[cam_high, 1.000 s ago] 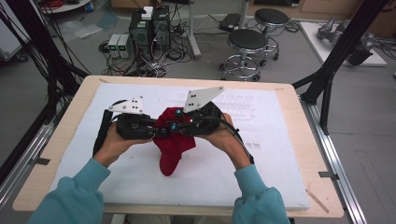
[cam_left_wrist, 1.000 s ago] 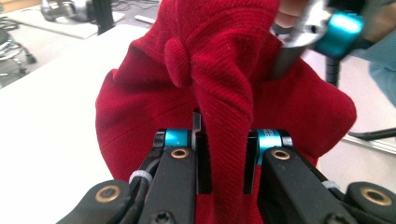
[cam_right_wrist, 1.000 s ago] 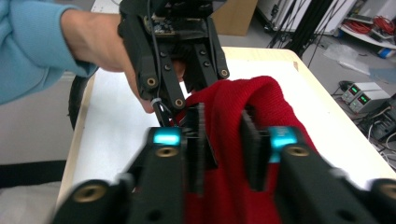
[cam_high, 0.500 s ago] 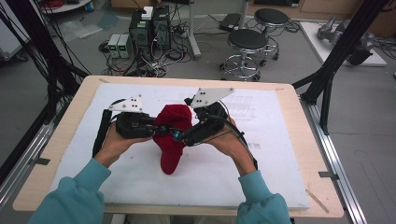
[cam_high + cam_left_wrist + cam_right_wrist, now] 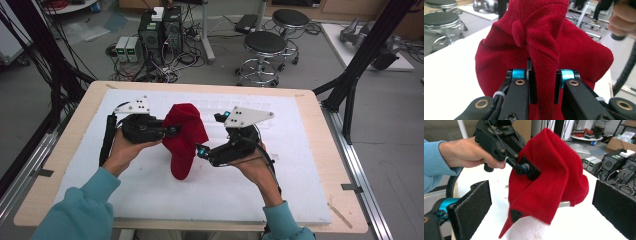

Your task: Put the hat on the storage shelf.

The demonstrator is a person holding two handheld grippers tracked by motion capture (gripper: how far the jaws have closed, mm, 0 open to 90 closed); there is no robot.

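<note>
White foam-topped table (image 5: pixel 150 200) with wooden rim, person's arms in teal sleeves (image 5: pixel 75 215) coming in from the near edge. Red knit cap (image 5: pixel 182 137) hangs mid-table between both grippers, lifted, its lower end down at the white surface. Left gripper (image 5: pixel 167 131) clamped on a fold of the cap's fabric, jaws pinched tight around it in the left gripper view (image 5: pixel 544 85); a cloth button (image 5: pixel 518 33) sits above the pinch. Right gripper (image 5: pixel 202 152) just beside the cap on its right, jaws just been opening, now spread wide with nothing between them, pads (image 5: pixel 472 207) clear of the fabric
</note>
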